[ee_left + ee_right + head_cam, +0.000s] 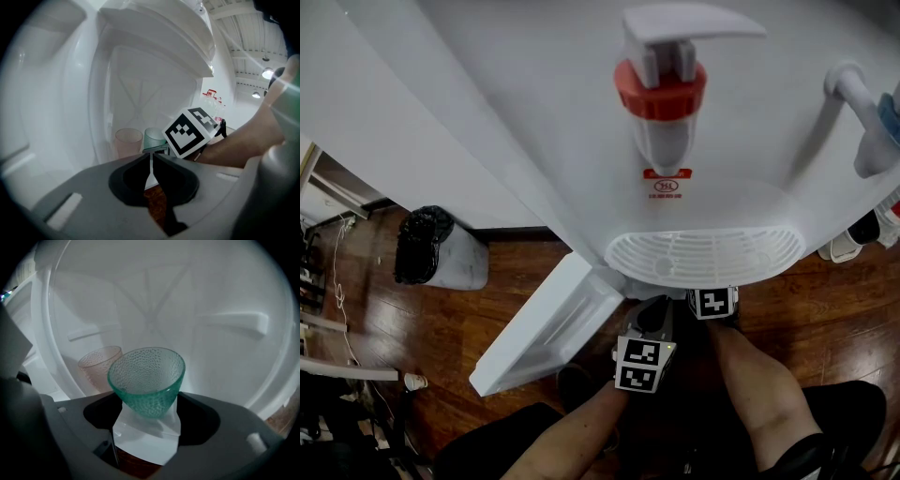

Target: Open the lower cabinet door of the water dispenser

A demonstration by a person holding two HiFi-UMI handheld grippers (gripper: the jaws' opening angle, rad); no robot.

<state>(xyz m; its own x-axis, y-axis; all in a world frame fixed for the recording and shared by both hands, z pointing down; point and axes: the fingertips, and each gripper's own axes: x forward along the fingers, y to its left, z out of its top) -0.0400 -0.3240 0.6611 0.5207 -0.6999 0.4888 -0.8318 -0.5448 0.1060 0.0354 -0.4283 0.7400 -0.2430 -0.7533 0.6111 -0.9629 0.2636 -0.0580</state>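
- Left gripper: matte grey moulded shell with a black teardrop recess around the jaws. A pale rectangular inset sits at the lower left of its view.
- Right gripper: the same grey shell and black recess.
- Left marker cube and right marker cube: white faces with black square patterns, low centre of the head view.
- Forearms: bare.
- Dark clothing: along the bottom edge of the head view.

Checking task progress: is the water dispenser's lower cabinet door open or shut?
Open. The lower cabinet door stands swung outward in the head view, and the green glass cup inside the cabinet is exposed.
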